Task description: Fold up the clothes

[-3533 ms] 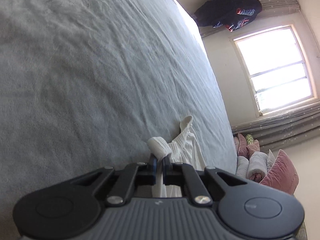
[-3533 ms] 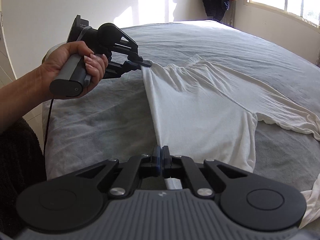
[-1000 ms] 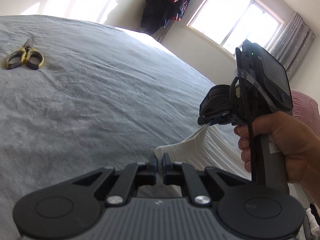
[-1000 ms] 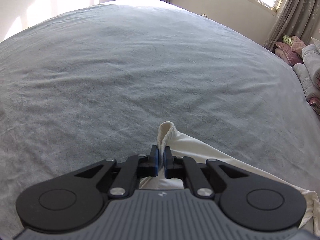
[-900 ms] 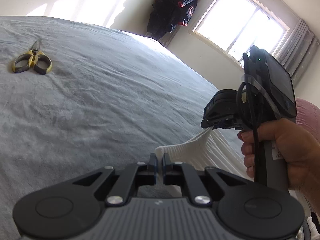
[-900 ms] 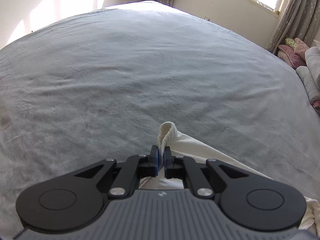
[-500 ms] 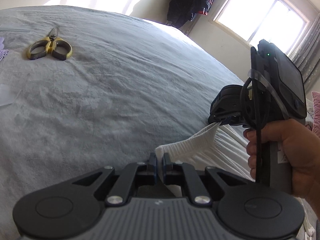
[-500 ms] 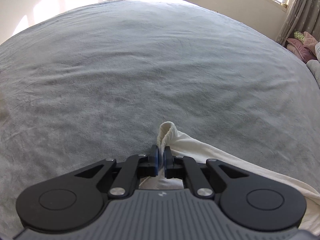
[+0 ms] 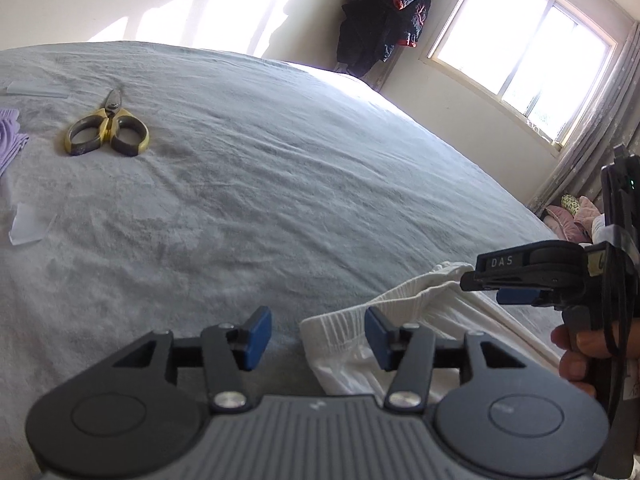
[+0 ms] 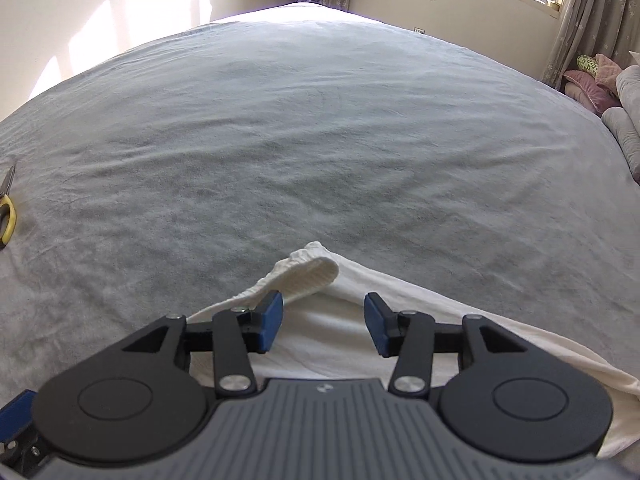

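Both grippers had just sprung their jaws apart – the left gripper [image 9: 316, 336] and right gripper [image 10: 323, 322] stood half-wide, gripping nothing. The white shirt [image 10: 400, 304] lay on the grey bed [image 10: 320, 140], its ribbed hem [image 9: 352, 316] loose between the left fingers [image 9: 256, 336]. Farther off – yellow scissors [image 9: 106, 130].

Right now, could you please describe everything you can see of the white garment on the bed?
The white garment is soft knit cloth with a ribbed band along its far edge. It lies slack on the grey bedspread, folded over itself, its near part hidden behind the grippers. The left gripper and right gripper have just been opening; their blue fingers now stand apart around the band without pinching it.
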### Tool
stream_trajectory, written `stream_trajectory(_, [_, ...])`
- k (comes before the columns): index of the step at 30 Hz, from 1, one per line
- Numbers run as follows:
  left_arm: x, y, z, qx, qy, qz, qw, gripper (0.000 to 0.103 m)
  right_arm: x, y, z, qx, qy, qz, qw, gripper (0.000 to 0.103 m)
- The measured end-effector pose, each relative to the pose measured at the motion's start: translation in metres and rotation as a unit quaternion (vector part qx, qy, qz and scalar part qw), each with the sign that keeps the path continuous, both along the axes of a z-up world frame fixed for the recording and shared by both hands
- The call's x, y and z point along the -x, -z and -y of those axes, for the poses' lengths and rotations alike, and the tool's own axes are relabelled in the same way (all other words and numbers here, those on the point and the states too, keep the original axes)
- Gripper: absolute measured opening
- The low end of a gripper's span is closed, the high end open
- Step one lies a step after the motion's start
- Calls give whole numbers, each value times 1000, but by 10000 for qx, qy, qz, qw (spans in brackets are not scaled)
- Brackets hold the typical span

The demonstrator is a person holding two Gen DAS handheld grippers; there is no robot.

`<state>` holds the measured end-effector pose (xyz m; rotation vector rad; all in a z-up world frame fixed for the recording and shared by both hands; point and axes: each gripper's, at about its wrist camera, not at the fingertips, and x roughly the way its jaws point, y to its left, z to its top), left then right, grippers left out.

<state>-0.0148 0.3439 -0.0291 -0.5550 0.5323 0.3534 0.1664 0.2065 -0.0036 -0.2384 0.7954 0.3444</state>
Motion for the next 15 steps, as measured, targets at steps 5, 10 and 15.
stream_trajectory(5, [5,-9,9,-124,-49,19,9999,56,13,-1,49,21,248,-59,9997,49])
stream_trajectory(10, [7,-16,19,-245,-18,-145,9996,56,22,2,86,-10,522,-223,9984,49])
stream_trajectory(15, [4,-10,32,-475,-11,-642,9968,56,39,2,121,-89,611,-323,9976,49])
